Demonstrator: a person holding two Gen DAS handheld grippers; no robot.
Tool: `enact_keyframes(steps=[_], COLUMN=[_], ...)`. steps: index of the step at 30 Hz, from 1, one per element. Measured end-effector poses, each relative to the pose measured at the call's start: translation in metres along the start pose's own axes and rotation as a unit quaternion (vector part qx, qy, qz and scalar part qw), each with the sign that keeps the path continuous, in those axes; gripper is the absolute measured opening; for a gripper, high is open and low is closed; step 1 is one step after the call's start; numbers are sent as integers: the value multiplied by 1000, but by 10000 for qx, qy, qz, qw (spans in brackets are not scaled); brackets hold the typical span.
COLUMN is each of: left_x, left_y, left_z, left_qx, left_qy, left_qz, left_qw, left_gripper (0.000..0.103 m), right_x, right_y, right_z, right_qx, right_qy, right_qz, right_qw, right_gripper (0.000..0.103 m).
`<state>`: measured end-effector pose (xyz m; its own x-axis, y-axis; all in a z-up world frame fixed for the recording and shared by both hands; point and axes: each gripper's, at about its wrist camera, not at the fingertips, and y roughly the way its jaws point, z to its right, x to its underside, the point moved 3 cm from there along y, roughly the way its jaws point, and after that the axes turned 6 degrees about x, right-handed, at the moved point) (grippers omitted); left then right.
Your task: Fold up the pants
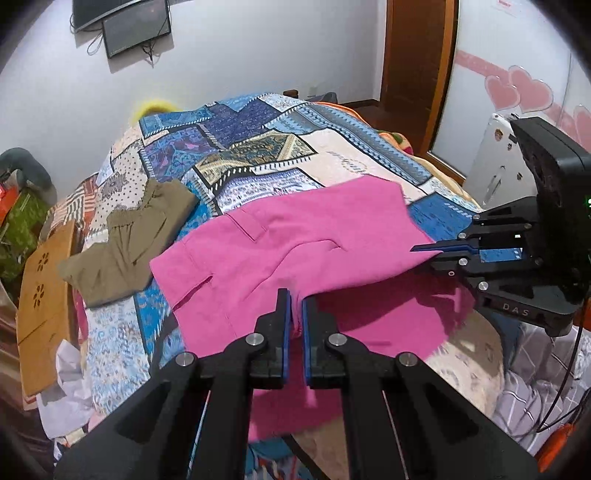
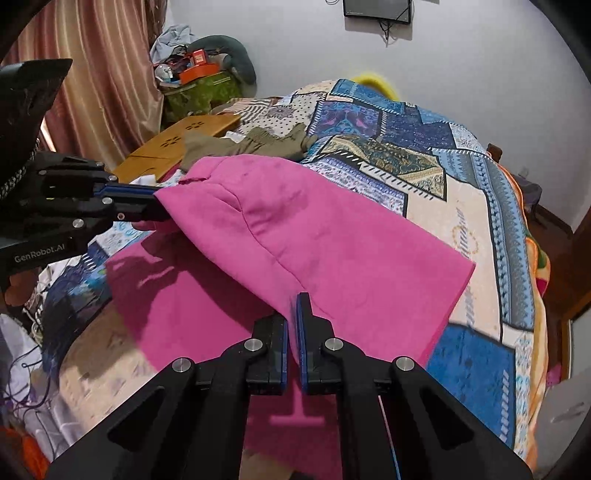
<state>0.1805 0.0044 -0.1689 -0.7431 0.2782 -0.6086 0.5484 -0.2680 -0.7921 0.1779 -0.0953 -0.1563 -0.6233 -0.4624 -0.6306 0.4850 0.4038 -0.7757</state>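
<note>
My left claw and right claw are alike: matte black linkage arms, round silver pivot screws, blue pads lining the fingers. White lettering marks the housings, "DAS" on one, "GenRobot.AI" on the other.

My bed's patchwork quilt carries olive shorts; a wooden board lies beside, screen on the wall.

Bed covered by a blue, purple and cream patchwork-print quilt, with pink fabric pants partly resting near its near edge, crumpled olive-green cloth garment toward the left edge, and tan perforated wooden board at that edge.
</note>
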Motion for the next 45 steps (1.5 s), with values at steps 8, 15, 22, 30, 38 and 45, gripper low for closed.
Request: enact_keyframes(steps=[8, 15, 22, 30, 38, 45], left_x=[32, 50, 55, 67, 75, 68], left_y=[-4, -21, -45, -17, 3, -20], left_z=[13, 2, -43, -72, -57, -57], left_qx=[101, 179, 21, 186, -11, -271], left_qy=[127, -120, -964, -1948, -1769, -1509], left_qz=[-331, -338, 26, -333, -607, -282], left_qw=[9993, 9992, 9953, 9801, 9824, 9878], left_gripper=[6, 27, 54, 54, 9, 7], right_x=[24, 45, 59, 65, 84, 90], right_y=[-7, -6, -29, -48, -24, -14], right_z=[-11, -14, 20, 60, 63, 50], right_qx=[-164, -113, 168, 407, 246, 272], right_qy=[213, 150, 589, 1497, 2029, 1854], right_qz=[-153, -533, -365, -206, -456, -511], right_qw=[9995, 9984, 9975, 9877, 9778, 9810], right_gripper=[4, 12, 42, 42, 40, 8])
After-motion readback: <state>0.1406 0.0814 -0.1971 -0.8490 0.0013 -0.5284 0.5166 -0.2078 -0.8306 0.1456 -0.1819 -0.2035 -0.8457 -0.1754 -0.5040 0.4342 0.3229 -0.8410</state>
